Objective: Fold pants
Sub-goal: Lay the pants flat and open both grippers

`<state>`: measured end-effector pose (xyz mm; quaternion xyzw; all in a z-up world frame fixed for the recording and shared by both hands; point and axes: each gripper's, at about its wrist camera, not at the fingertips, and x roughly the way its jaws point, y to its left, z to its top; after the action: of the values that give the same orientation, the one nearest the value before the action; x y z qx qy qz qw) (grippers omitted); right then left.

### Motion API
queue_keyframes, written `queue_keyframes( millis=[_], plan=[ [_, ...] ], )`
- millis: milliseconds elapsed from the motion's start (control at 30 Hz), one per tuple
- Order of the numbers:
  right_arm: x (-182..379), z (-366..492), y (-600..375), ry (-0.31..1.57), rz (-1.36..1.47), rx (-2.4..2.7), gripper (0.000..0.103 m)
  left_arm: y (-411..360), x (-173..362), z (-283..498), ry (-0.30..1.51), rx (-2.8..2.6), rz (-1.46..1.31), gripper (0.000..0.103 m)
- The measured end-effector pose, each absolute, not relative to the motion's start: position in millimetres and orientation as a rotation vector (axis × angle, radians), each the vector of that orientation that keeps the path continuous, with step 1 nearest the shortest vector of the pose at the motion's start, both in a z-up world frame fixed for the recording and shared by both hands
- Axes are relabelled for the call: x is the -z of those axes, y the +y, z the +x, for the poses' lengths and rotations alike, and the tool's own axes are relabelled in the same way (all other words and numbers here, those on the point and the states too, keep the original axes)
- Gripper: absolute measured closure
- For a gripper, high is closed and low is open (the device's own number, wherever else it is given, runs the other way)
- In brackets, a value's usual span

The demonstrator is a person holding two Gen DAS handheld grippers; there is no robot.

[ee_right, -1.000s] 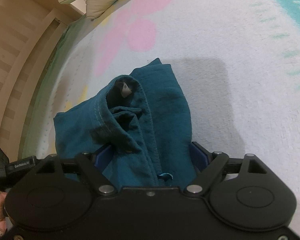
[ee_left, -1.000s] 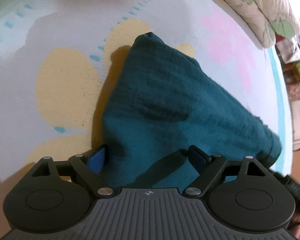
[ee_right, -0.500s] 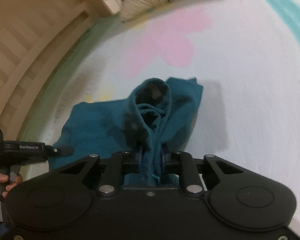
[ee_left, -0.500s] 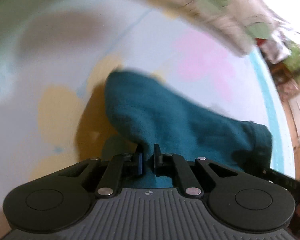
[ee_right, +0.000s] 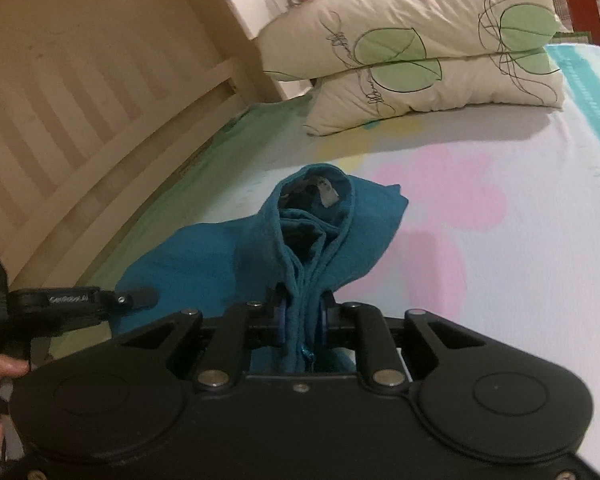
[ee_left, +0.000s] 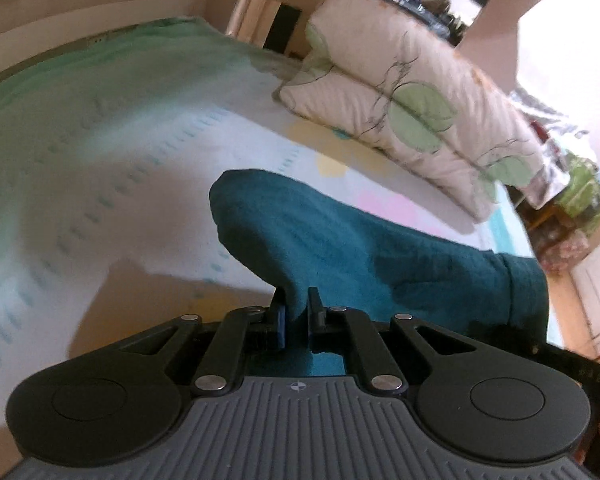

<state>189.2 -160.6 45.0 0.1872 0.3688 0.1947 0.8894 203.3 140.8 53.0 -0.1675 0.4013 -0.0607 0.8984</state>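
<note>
Left wrist: both grippers' fingers (ee_left: 280,320) (ee_right: 281,320) clamped on teal pants (ee_left: 340,248) (ee_right: 228,256) above bedsheet (ee_right: 500,264).

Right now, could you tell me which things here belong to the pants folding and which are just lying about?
In the job:
- teal pants
- left gripper, shut on them
- right gripper, shut on them

Lying about:
- two stacked leaf-print pillows
- flowered bedsheet
- wooden bed frame
</note>
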Motion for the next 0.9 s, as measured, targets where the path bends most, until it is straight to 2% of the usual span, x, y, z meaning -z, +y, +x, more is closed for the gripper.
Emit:
queue_keyframes(
  millis=[67,133,200,300,467,567,633,733,767,833,900],
  plan=[
    [-20,213,-164,0.829,0.393,-0.342,0.067,140,-32,222,0.908,0.072,-0.328,0.084],
    [6,230,-168,0.926,0.367,-0.209,0.059,151,-8,225,1.003,-0.014,-0.321,0.083],
    [19,237,-170,0.975,0.300,-0.097,0.059,159,11,222,1.057,-0.079,-0.322,0.084],
    [11,218,-176,0.872,0.293,-0.064,0.059,163,19,212,1.099,-0.107,-0.325,0.084],
    [-8,180,-154,0.718,0.259,-0.186,0.059,130,-5,196,1.005,-0.049,-0.283,0.084],
    [4,163,-123,0.757,0.177,-0.294,0.061,100,-8,181,0.987,0.012,-0.217,0.083],
    [21,155,-109,0.806,0.106,-0.292,0.063,87,6,172,1.039,0.053,-0.184,0.083],
    [51,149,-110,0.920,0.146,-0.264,0.068,84,40,173,1.153,0.047,-0.177,0.083],
    [54,146,-113,0.910,0.170,-0.265,0.070,85,42,169,1.120,0.049,-0.184,0.083],
    [48,140,-117,0.883,0.177,-0.274,0.069,84,34,168,1.113,0.046,-0.179,0.083],
    [37,130,-118,0.867,0.185,-0.290,0.064,84,23,162,1.084,0.039,-0.184,0.083]
  ],
)
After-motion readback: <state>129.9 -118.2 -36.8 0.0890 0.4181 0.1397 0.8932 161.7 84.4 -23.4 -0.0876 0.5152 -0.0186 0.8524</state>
